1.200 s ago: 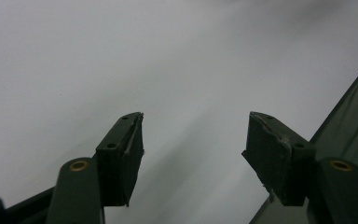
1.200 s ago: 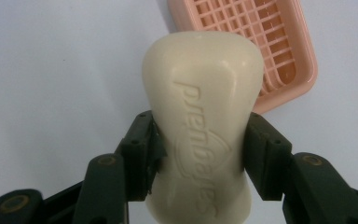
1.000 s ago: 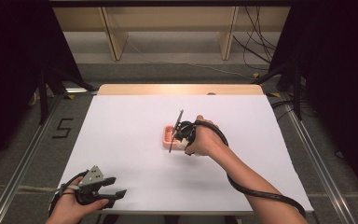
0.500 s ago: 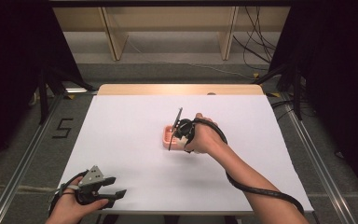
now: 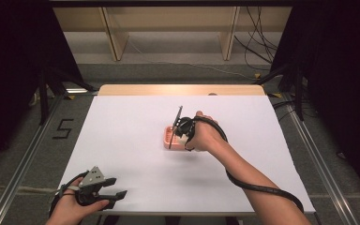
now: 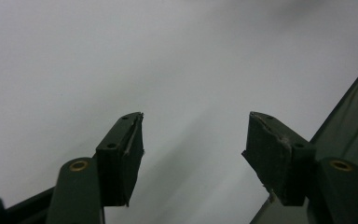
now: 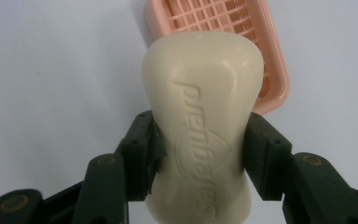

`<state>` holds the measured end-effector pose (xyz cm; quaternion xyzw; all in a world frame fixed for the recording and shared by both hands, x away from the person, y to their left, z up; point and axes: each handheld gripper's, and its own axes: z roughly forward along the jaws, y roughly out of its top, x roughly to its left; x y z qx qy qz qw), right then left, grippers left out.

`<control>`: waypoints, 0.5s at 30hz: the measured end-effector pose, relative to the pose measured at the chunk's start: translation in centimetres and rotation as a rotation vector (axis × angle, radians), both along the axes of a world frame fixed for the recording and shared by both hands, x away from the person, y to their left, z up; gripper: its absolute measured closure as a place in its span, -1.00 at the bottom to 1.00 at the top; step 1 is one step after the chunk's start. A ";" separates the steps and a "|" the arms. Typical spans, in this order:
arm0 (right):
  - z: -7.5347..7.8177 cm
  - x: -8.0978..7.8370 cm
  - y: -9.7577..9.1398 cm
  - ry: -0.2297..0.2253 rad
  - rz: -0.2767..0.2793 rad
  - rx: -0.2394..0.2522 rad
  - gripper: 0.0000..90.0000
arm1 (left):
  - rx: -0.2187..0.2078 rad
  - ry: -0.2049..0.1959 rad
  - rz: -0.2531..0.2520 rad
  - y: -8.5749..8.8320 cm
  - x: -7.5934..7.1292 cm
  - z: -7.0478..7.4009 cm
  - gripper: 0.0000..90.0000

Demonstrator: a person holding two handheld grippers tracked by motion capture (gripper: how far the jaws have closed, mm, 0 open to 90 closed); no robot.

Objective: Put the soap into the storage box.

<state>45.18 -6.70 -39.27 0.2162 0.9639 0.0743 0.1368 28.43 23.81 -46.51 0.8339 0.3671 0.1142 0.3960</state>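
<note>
From the high view, the right hand-held gripper (image 5: 182,129) hangs over the pink plastic slatted soap dish (image 5: 169,137) at the middle of the white surface (image 5: 136,122), while the left hand-held gripper (image 5: 115,187) sits low at the near-left corner, jaws spread. Over to the left gripper view: both black jaws stand wide apart, bare white surface between them. Now the right gripper view: the jaws are clamped on a cream-coloured bar of soap with embossed lettering (image 7: 205,135), held just above the near end of the dish (image 7: 265,70).
</note>
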 end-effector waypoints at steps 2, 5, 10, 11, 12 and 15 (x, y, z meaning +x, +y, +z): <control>0.0 0.1 0.0 -0.007 0.000 -0.001 0.12 | 0.000 -0.001 0.000 0.0 0.0 0.0 -0.19; 0.1 0.2 0.0 -0.005 -0.002 -0.001 0.12 | 0.001 0.000 0.000 0.0 0.0 0.0 -0.19; 0.1 0.4 0.1 -0.005 0.003 -0.005 0.12 | 0.001 -0.001 -0.001 0.0 0.0 0.0 -0.19; 0.0 0.5 0.1 -0.006 0.011 -0.005 0.12 | 0.001 0.000 0.000 0.0 0.0 0.0 -0.19; 0.0 0.5 0.2 -0.007 0.001 -0.006 0.12 | 0.002 0.000 -0.001 0.0 0.0 0.0 -0.19; 0.1 0.6 0.1 -0.010 0.008 -0.006 0.12 | 0.001 -0.001 -0.001 0.0 0.0 0.0 -0.20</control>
